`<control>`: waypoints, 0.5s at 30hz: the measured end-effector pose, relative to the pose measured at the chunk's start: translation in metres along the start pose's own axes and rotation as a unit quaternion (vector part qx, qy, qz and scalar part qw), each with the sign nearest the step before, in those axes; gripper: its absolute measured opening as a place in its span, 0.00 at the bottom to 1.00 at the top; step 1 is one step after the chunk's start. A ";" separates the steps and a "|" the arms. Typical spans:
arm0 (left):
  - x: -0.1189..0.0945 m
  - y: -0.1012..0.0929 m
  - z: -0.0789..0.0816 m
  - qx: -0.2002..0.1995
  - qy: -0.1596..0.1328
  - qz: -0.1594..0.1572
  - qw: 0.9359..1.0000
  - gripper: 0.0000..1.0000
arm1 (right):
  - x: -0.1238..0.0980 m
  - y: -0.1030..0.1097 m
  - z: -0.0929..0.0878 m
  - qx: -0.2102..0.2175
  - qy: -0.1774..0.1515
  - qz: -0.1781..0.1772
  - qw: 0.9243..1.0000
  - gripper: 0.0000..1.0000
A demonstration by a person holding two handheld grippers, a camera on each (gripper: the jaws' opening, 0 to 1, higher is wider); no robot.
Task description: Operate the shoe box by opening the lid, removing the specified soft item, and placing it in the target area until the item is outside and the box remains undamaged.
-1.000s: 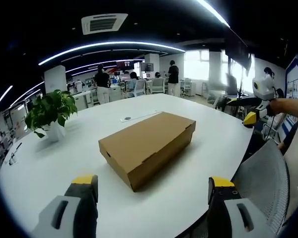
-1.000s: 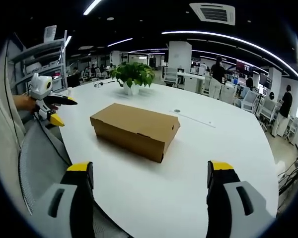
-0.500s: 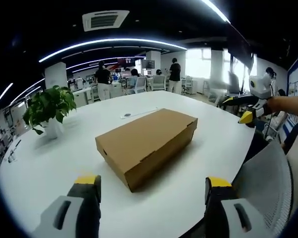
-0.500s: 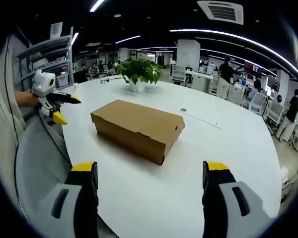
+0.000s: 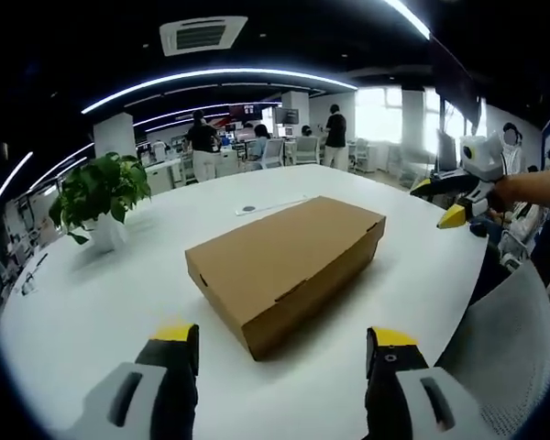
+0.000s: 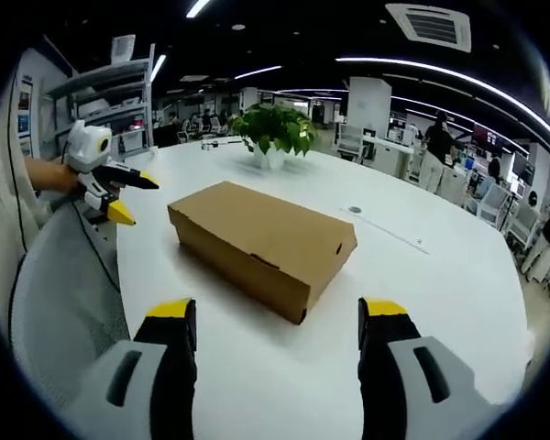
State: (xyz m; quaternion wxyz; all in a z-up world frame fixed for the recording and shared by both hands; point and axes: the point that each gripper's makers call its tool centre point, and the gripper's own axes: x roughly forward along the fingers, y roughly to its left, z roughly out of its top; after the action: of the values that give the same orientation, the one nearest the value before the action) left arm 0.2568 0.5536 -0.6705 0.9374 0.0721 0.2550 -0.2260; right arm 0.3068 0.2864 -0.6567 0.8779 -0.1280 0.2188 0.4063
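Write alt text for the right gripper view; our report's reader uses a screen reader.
A closed brown shoe box lies on a white table, beyond the open right gripper. The left gripper hangs at the table's left edge, and a potted plant stands behind the box.

Both views face the shoe box (image 5: 289, 266) (opposite sides, near).
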 end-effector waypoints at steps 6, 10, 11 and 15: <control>0.010 0.010 -0.001 -0.006 -0.002 0.013 1.000 0.67 | 0.014 -0.004 -0.004 -0.015 0.011 0.012 1.000 0.61; 0.019 0.016 -0.003 -0.012 0.002 0.021 1.000 0.63 | 0.024 -0.009 -0.008 -0.018 0.018 0.016 1.000 0.58; 0.021 0.017 -0.003 -0.013 0.002 0.023 1.000 0.62 | 0.026 -0.010 -0.009 -0.018 0.019 0.017 1.000 0.57; 0.028 0.018 -0.003 -0.016 0.004 0.030 0.999 0.61 | 0.037 -0.011 -0.011 -0.020 0.024 0.023 0.999 0.55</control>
State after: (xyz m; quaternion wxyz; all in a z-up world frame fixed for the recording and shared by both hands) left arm 0.2851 0.5598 -0.6872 0.9438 0.0655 0.2597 -0.1937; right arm 0.3333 0.2987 -0.6837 0.8600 -0.1501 0.2347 0.4275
